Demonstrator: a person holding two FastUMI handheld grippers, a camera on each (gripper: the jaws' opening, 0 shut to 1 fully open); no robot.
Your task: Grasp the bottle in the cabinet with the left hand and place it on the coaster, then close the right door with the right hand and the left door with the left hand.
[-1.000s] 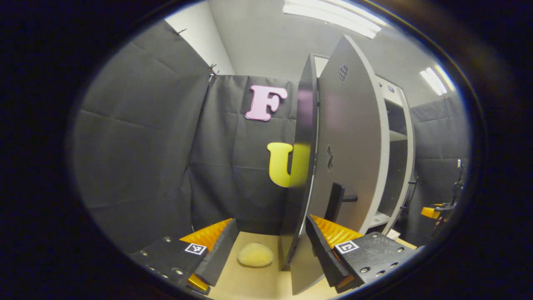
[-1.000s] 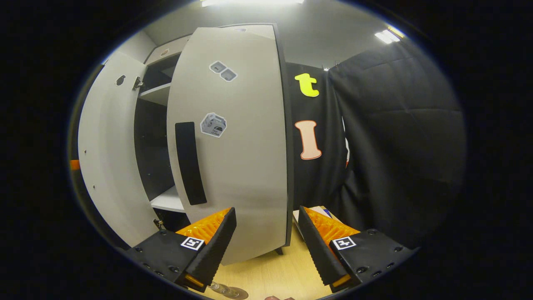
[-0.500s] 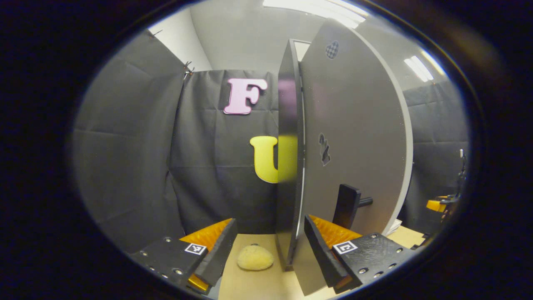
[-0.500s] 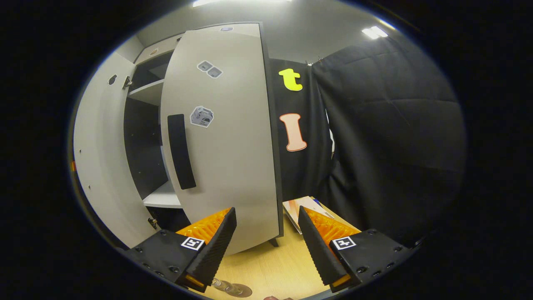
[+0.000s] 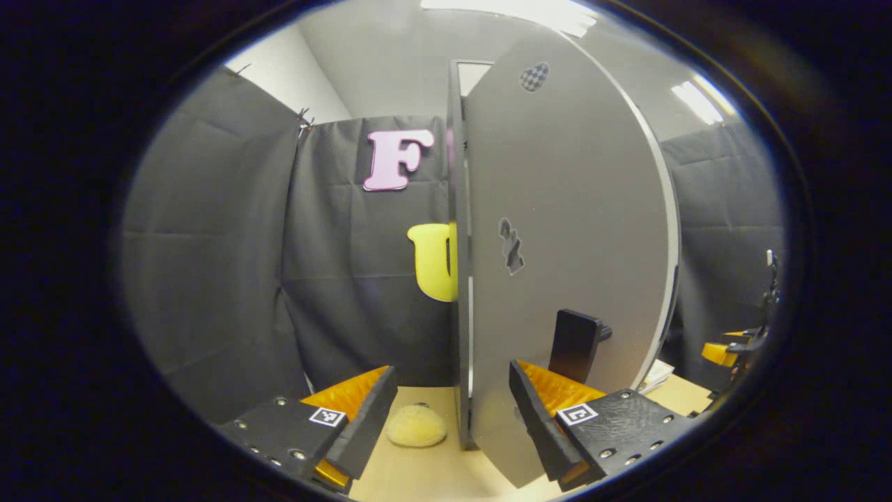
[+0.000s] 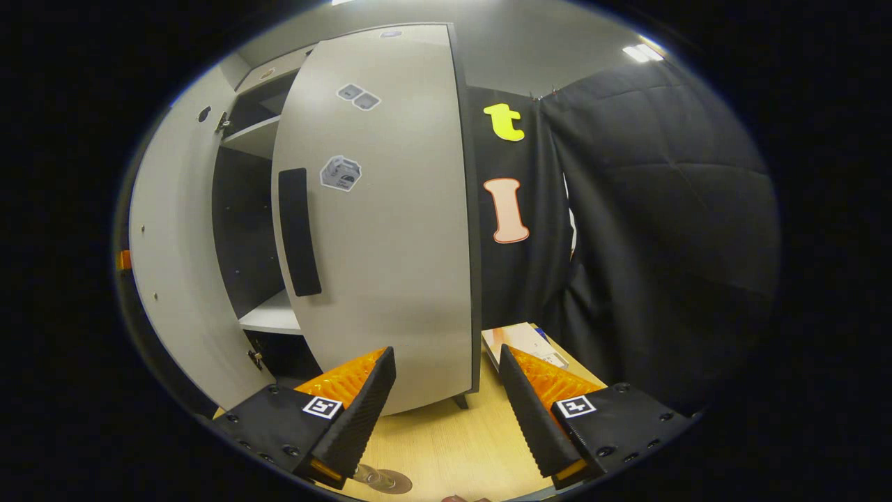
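In the right gripper view the cabinet's right door (image 6: 390,230) stands partly swung in, its black handle (image 6: 298,231) facing out; shelves (image 6: 273,317) show through the gap beside the left door (image 6: 178,265). The right gripper (image 6: 446,404) hangs spread and empty before it. At the bottom edge sits what may be the bottle's base on the coaster (image 6: 382,480). In the left gripper view the left gripper (image 5: 449,418) gapes around the left door's edge (image 5: 460,279), touching unclear; a yellow sponge (image 5: 417,427) lies on the wooden tabletop (image 5: 418,474).

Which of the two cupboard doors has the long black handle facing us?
The right door: its outer face carries the long black handle and stickers. The left door beside it shows only its bare inner face, with a hinge.
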